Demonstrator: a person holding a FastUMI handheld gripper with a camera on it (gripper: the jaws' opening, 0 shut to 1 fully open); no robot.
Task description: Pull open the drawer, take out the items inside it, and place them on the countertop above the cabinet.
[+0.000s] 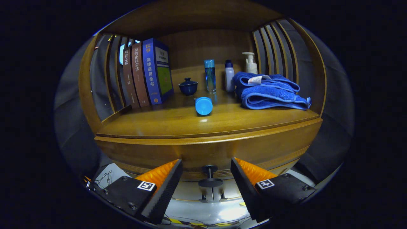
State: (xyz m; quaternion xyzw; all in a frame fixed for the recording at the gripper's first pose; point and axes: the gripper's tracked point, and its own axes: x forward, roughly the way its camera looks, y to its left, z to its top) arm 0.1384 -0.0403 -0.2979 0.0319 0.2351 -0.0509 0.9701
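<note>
Flanking the drawer's (210, 152) dark knob (210, 176), fingers (165, 187) spread.

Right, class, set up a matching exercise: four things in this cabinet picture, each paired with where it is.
Things:
1. drawer knob
2. blue cap
3. folded towel
4. books

Places:
A. standing by the slatted side, beside the lidded cup
B. between the open fingers of the tongs
C. lying on the countertop, nearest the front edge
D. just in front of the pump bottle

Pairs: 1-B, 2-C, 3-D, 4-A
</note>
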